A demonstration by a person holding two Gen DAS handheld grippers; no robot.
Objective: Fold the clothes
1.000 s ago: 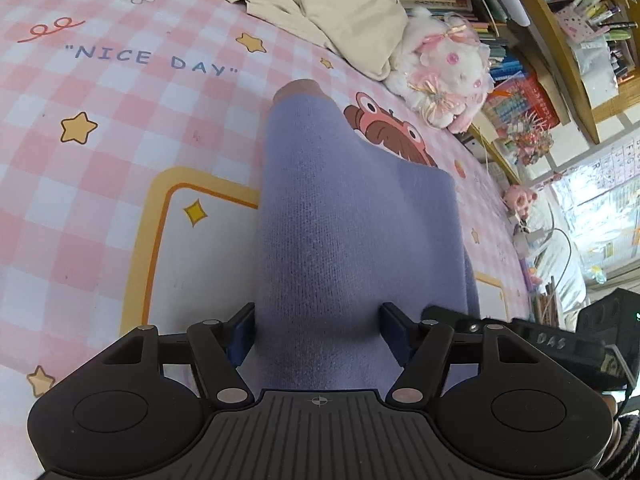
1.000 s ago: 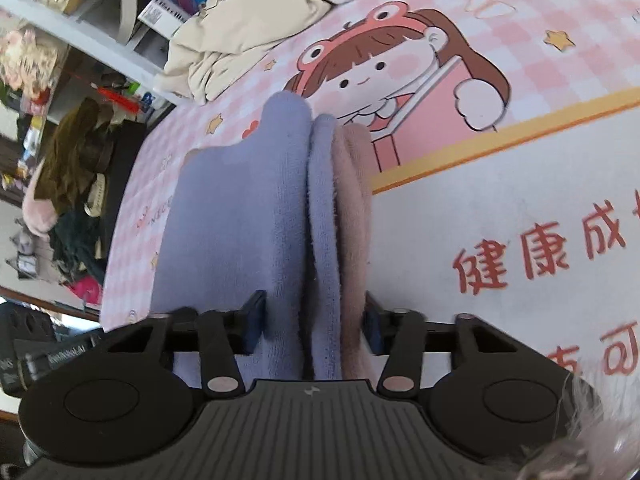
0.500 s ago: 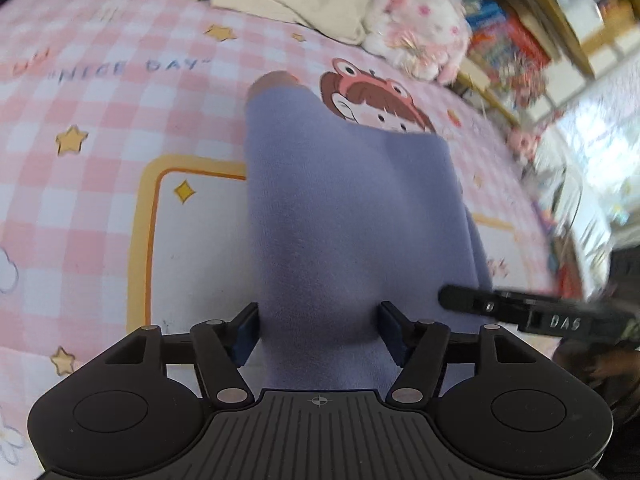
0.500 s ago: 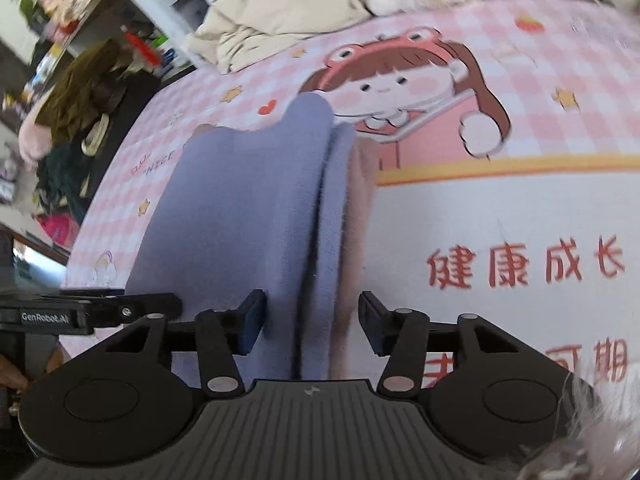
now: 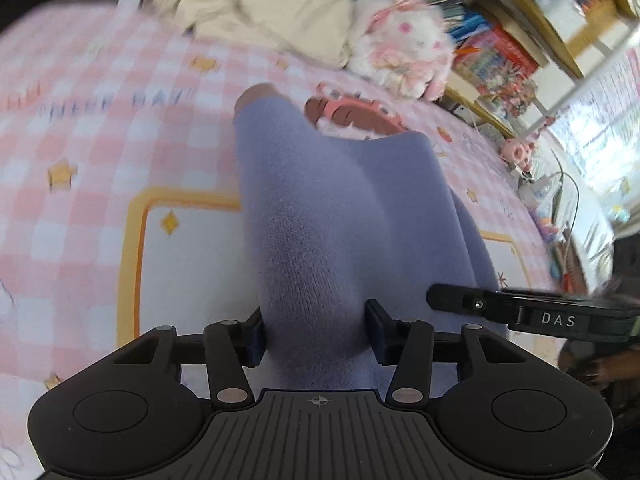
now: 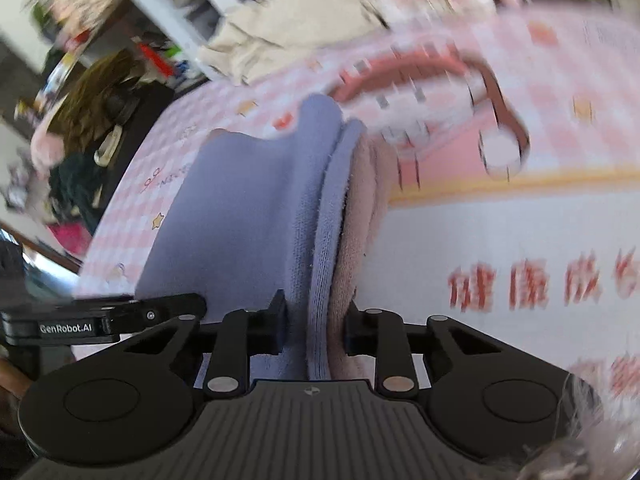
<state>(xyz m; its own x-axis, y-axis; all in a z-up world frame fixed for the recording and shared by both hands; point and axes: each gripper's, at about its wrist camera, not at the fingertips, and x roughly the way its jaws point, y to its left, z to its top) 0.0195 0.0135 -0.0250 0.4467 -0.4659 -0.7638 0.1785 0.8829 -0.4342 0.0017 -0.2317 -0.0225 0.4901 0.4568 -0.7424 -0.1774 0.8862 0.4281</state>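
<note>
Left wrist view: one lavender knit garment (image 5: pixel 320 216), lying on a pink checked mat (image 5: pixel 80 152) and draped toward the camera, its near end gathered between the fingers of the left gripper (image 5: pixel 316 330), whose jaws are closing with the thick fold filling the gap and both pads against it. Right wrist view: the same garment (image 6: pixel 248 216), here showing stacked edges, lavender outside and a dusty-pink layer (image 6: pixel 364 216) inside; the right gripper (image 6: pixel 314 326) stands narrow, its jaws closing on that layered edge, pads pressing the cloth. Each gripper also shows in the other's view as a black bar at the side. Handling, as judged: soft, light, limp fleece or knit; it will sag and bunch between two holds, will not slip readily given the fuzzy nap, and is not fragile. The layers may slide apart, so the best hold is on the folded edge near each corner, catching every layer at once and keeping both holds level. Count: garments in hand, one; grippers, two, both on it; cream garment pile (image 5: pixel 256 12) at the far edge of the mat, one heap, pieces not separable; plush toy (image 5: pixel 404 52), one; bookshelf (image 5: pixel 500 36) behind, contents blurred and uncounted.
</note>
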